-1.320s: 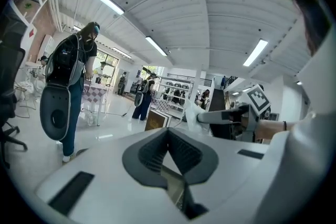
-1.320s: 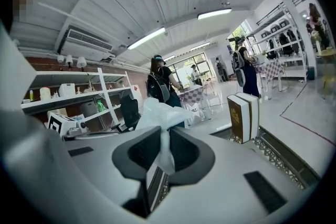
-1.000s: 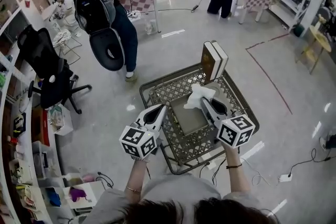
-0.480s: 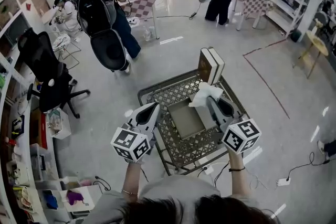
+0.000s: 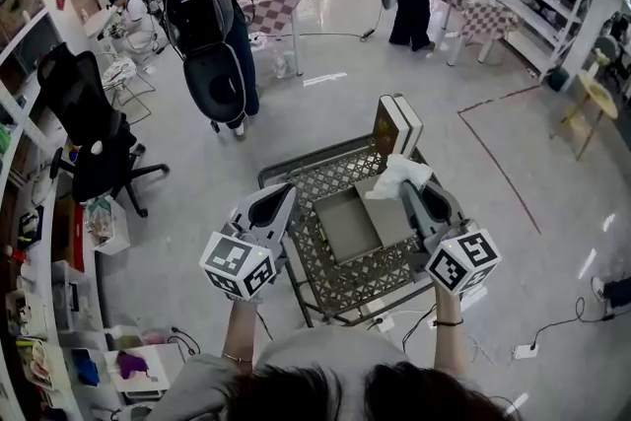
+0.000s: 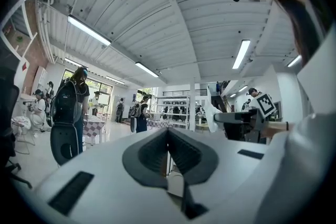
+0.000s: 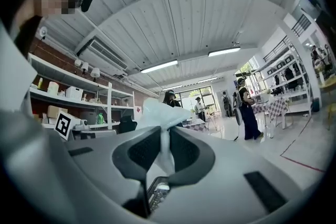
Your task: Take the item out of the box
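Currently the right hand-held gripper [image 5: 408, 188] is clenched on the item [image 5: 399, 175], a white crinkly plastic-wrapped piece. In the right gripper view the wrap [image 7: 157, 115] is pinched between both pads of the right hand-held gripper [image 7: 164, 136] and fans out above the tips.

From the head view, the item sits over the far right corner of the box [image 5: 347, 224], at the end of the box's opened flap [image 5: 386, 212], not down in the cavity. The box interior looks grey and bare; I can't tell whether the item touches the flap.

The box lies in the middle of the wire cart [image 5: 340, 283], which stands on the floor. A brown-and-white book-like pack [image 5: 396, 125] stands upright at the cart's far edge, just beyond the item.

The left hand-held gripper [image 5: 284, 194] hangs over the cart's left edge, beside the box and apart from it. In its own view the left hand-held gripper [image 6: 168, 134] has its jaws together with nothing between them.

Background: a person with black gear on the back [image 5: 207, 25] stands well beyond the cart's far left corner, and an office chair [image 5: 84, 128] is at far left.
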Tool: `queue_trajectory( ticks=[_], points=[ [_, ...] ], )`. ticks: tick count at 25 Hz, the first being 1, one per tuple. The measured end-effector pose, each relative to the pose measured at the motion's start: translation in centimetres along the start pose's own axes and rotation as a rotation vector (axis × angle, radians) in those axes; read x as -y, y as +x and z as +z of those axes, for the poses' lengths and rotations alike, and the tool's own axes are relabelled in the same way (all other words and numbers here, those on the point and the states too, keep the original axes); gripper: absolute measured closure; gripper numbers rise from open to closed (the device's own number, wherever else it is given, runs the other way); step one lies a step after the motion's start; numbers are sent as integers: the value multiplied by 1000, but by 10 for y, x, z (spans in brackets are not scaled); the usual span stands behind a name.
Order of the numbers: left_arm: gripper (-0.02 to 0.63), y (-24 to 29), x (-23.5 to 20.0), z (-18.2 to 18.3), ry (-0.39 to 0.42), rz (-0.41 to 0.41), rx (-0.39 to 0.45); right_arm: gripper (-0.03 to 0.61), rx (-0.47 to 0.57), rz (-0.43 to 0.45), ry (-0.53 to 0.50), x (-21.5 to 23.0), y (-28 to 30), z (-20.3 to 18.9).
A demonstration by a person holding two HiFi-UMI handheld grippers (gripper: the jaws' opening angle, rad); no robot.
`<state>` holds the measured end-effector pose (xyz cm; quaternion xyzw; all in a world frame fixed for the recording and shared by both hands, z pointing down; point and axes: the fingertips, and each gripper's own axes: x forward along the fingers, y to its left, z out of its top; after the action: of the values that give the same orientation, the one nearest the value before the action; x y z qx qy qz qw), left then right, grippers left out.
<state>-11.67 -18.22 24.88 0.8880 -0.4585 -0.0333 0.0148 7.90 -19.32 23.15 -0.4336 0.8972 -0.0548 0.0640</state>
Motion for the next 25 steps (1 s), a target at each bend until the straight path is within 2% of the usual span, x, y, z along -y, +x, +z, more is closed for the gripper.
queue_trajectory(
  ticks=[25],
  points=[
    [597,-6,-1,1,34,-9,-4,514,2,-20,-59,-7,0,-8]
  ],
)
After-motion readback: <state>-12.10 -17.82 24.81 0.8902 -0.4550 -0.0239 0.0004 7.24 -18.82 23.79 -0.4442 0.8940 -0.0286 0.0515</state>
